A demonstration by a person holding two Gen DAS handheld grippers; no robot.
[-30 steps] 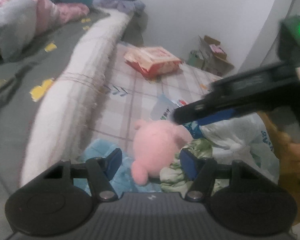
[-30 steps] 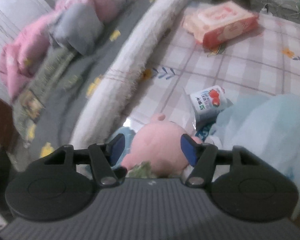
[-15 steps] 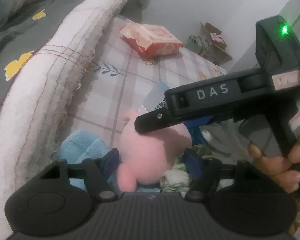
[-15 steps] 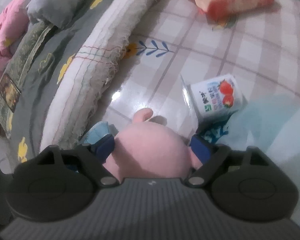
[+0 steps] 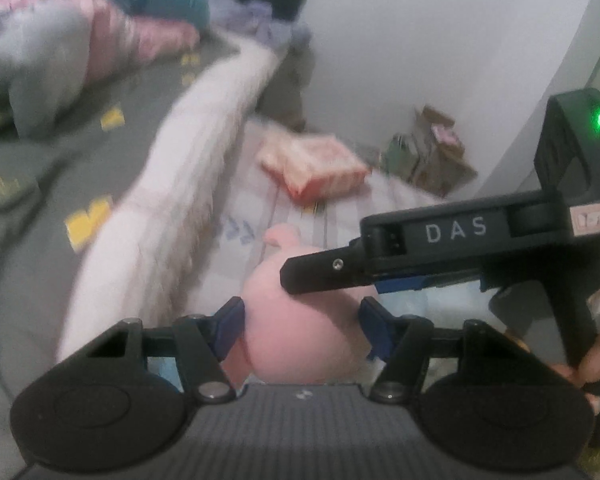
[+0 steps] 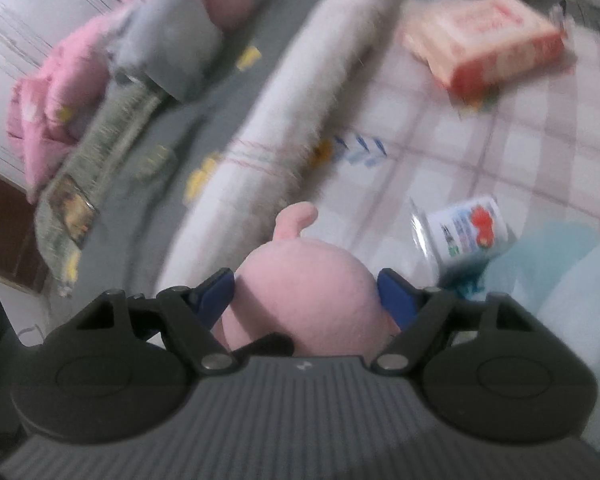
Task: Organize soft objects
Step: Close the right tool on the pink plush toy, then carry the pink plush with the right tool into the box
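Note:
A pink plush toy [image 5: 308, 332] with a small ear sits between the blue pads of my left gripper [image 5: 303, 322], whose jaws are closing with both pads against its sides. In the right wrist view the same plush [image 6: 304, 288] fills the gap of my right gripper [image 6: 306, 298]. Its jaws are closing too, pads pressed on the toy. From the right, the right gripper's near finger [image 5: 324, 274] crosses in front of the plush. A hand [image 5: 592, 364] holds its handle.
A bed with a grey cover [image 5: 60, 184] and white fleecy edge [image 5: 172, 200] runs along the left, with pink and grey bedding [image 6: 80, 92] piled on it. On the checked floor lie a red-pink package [image 5: 312, 168], a strawberry carton [image 6: 464, 228] and a light blue soft thing [image 6: 560, 280].
The plush has come up off the blue and green cloths, which have dropped out of the left view. The right gripper spread wider and now has the plush between its pads.

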